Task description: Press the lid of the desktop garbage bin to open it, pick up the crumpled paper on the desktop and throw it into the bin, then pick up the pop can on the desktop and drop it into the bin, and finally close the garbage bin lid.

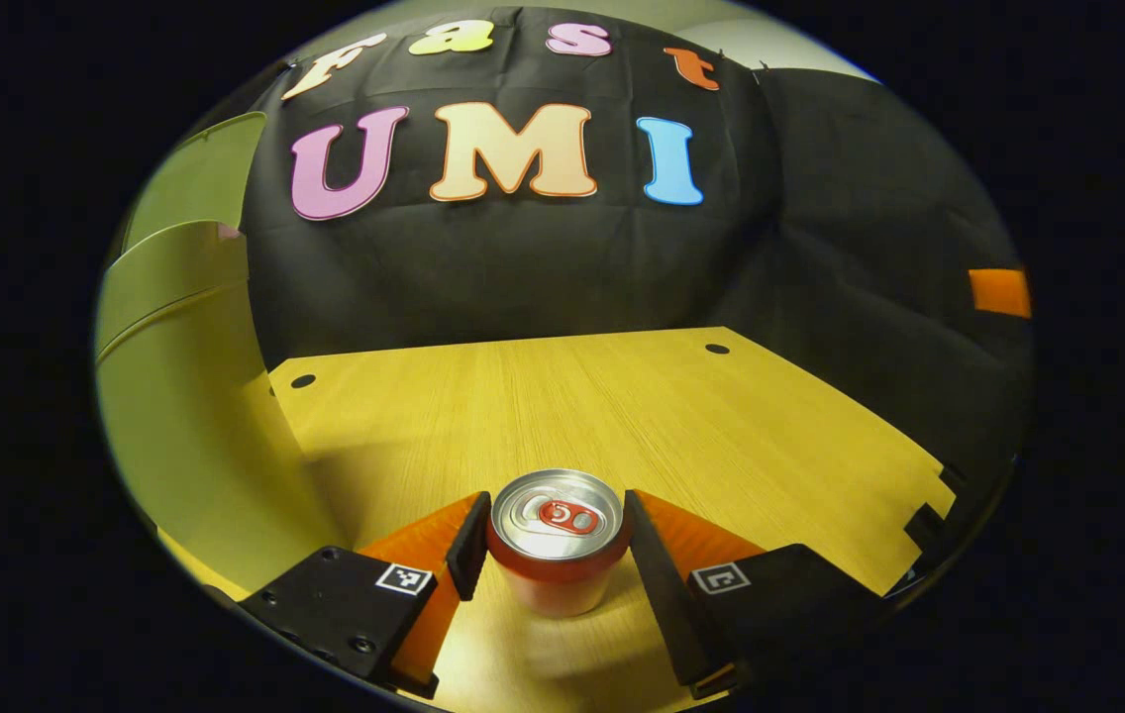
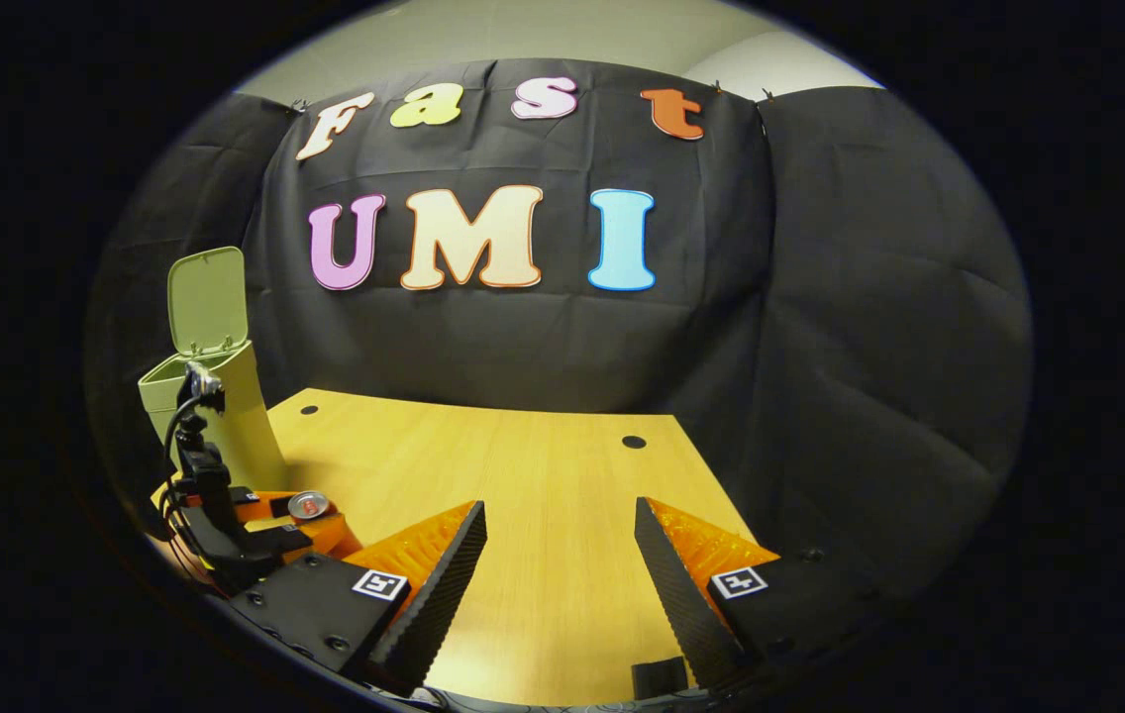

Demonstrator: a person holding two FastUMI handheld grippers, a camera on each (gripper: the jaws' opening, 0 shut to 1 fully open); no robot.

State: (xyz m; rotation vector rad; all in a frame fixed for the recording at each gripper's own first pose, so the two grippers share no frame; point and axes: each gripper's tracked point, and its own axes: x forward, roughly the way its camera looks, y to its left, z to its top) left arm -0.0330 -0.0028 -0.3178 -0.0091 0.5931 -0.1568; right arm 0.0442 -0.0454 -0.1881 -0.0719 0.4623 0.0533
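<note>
A red pop can [image 1: 559,540] with a silver top stands upright between the fingers of my left gripper [image 1: 555,535], and both fingers press against its sides. The pale green garbage bin [image 1: 188,436] rises close on the left of the left gripper view, with its lid [image 1: 198,170] raised. In the right gripper view the same bin [image 2: 244,421] stands at the table's far left with its lid [image 2: 209,300] tipped up and open. In front of it are the left gripper [image 2: 260,525] and the pop can [image 2: 309,505]. My right gripper [image 2: 561,555] hangs open over bare table.
The wooden table [image 2: 523,475] has small dark holes near its back corners. Black cloth walls close in the back and the right side. The table's right edge [image 1: 919,495] has notches cut into it.
</note>
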